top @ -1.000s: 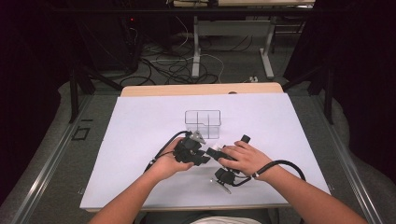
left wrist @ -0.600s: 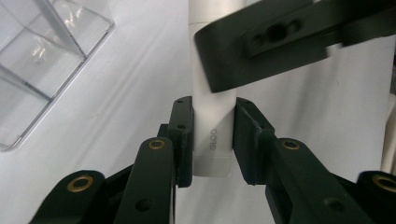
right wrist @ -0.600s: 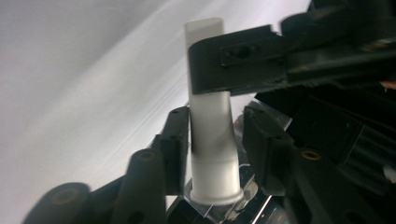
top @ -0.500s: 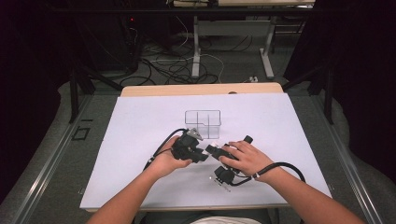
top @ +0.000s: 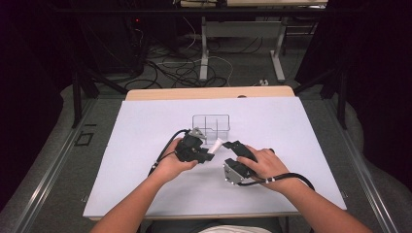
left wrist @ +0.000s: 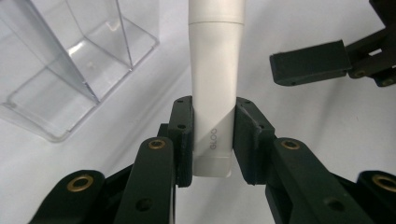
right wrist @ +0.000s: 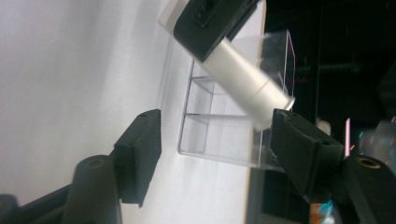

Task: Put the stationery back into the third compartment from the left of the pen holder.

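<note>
We see the left gripper (top: 206,154) clamped on a white glue stick (left wrist: 215,88), jaws pressing both sides of its lower end, just in front of the clear divided box (top: 211,126) on the bench (top: 145,121). Stick's free end points toward the right gripper (top: 229,145), just beside the box's front too. Right jaws have just been opening; they stand apart now, the stick's tip near one pad (right wrist: 303,144), ungripped.

We see open white sheet (top: 145,145) left, right and near of both hands; on the far side the clear box (top: 211,127) stands just beyond the white tube (top: 215,143), blocking a straight push that way
</note>
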A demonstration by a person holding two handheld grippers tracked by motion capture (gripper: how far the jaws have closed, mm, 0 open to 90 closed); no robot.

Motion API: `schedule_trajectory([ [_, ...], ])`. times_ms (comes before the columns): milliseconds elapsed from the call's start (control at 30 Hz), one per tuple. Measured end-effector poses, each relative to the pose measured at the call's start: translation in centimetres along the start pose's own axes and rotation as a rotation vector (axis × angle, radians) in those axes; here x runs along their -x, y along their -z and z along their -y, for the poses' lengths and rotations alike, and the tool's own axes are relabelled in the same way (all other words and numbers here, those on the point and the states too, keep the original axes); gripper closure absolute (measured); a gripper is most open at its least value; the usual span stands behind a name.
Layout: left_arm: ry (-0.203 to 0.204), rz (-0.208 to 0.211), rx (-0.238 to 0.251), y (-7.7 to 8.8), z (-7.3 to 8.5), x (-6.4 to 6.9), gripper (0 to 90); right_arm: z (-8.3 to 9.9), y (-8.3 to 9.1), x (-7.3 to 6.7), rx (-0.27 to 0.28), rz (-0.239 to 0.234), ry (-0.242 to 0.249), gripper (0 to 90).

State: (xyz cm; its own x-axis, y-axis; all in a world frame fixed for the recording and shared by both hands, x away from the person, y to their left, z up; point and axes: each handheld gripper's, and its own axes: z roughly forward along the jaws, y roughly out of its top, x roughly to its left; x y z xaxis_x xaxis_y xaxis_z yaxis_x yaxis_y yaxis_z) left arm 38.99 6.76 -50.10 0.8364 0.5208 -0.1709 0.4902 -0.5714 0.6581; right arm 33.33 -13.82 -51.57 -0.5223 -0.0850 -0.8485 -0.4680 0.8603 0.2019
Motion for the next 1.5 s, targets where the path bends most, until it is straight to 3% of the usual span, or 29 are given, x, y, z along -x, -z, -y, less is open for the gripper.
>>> schedule_trajectory([
  [67,0.009,-0.006,0.012,0.2,-0.1,-0.1,71.4,0.2,0.1,0.1,-0.012,0.001,-0.055,32.0],
  [100,0.014,-0.007,0.013,0.3,-0.1,-0.2,71.4,0.2,0.1,0.1,-0.012,0.001,-0.055,32.0],
  [133,0.013,-0.014,0.023,0.4,-0.1,-0.2,71.4,0.5,0.2,0.2,-0.018,0.003,-0.105,31.0],
  [167,0.025,-0.014,0.030,0.4,-0.2,-0.2,71.4,0.5,0.2,0.2,-0.018,0.003,-0.105,31.0],
  [233,0.030,-0.019,0.049,0.6,-0.3,-0.3,71.4,0.8,0.2,0.3,-0.020,-0.004,-0.166,30.7],
  [333,0.046,-0.031,0.090,0.9,-0.5,-0.4,71.4,1.4,0.4,0.2,-0.034,-0.015,-0.328,28.0],
  [367,0.045,-0.036,0.096,1.0,-0.5,-0.5,71.4,1.6,0.4,0.3,-0.038,-0.025,-0.361,27.5],
  [433,0.046,-0.043,0.112,1.2,-0.7,-0.6,71.4,1.8,0.4,0.4,-0.043,-0.028,-0.385,26.6],
  [467,0.052,-0.046,0.119,1.3,-0.9,-0.6,71.4,2.1,0.5,0.5,-0.060,-0.030,-0.456,25.2],
  [500,0.054,-0.047,0.122,1.4,-1.0,-0.6,71.4,2.1,0.5,0.5,-0.060,-0.030,-0.456,25.2],
  [533,0.058,-0.046,0.131,1.5,-1.2,-0.7,71.4,2.6,0.6,0.6,-0.050,-0.038,-0.533,24.6],
  [567,0.059,-0.050,0.133,1.6,-1.3,-0.7,71.4,2.6,0.6,0.6,-0.050,-0.038,-0.533,24.6],
  [833,0.078,-0.064,0.220,2.1,-2.4,-0.9,71.3,4.5,1.3,0.5,-0.022,-0.048,-0.842,20.1],
  [867,0.080,-0.064,0.239,2.1,-2.6,-0.9,71.4,5.2,1.5,0.6,-0.019,-0.063,-0.930,19.3],
  [900,0.081,-0.068,0.256,2.1,-2.7,-0.9,71.4,5.2,1.5,0.6,-0.019,-0.063,-0.930,19.3],
  [933,0.083,-0.072,0.273,2.2,-2.9,-1.0,71.3,6.0,1.8,0.7,-0.016,-0.076,-1.017,16.0],
  [967,0.087,-0.080,0.288,2.2,-3.1,-1.0,71.3,6.0,1.8,0.7,-0.016,-0.076,-1.017,16.0],
  [1033,0.101,-0.084,0.316,2.2,-3.4,-1.2,71.3,7.0,2.0,0.7,-0.049,-0.115,-1.067,15.0],
  [1133,0.115,-0.101,0.347,2.1,-3.8,-1.3,71.3,8.4,2.2,0.6,-0.070,-0.123,-1.209,14.4],
  [1200,0.121,-0.113,0.372,2.0,-4.1,-1.3,71.3,9.4,2.4,0.4,-0.052,-0.096,-1.302,12.1],
  [1333,0.121,-0.151,0.422,1.7,-4.5,-1.3,71.3,11.1,2.6,-0.2,-0.044,-0.074,-1.408,0.0],
  [1500,0.132,-0.176,0.457,1.1,-4.8,-1.3,71.3,12.3,2.8,-0.6,-0.051,-0.045,-1.441,0.0],
])
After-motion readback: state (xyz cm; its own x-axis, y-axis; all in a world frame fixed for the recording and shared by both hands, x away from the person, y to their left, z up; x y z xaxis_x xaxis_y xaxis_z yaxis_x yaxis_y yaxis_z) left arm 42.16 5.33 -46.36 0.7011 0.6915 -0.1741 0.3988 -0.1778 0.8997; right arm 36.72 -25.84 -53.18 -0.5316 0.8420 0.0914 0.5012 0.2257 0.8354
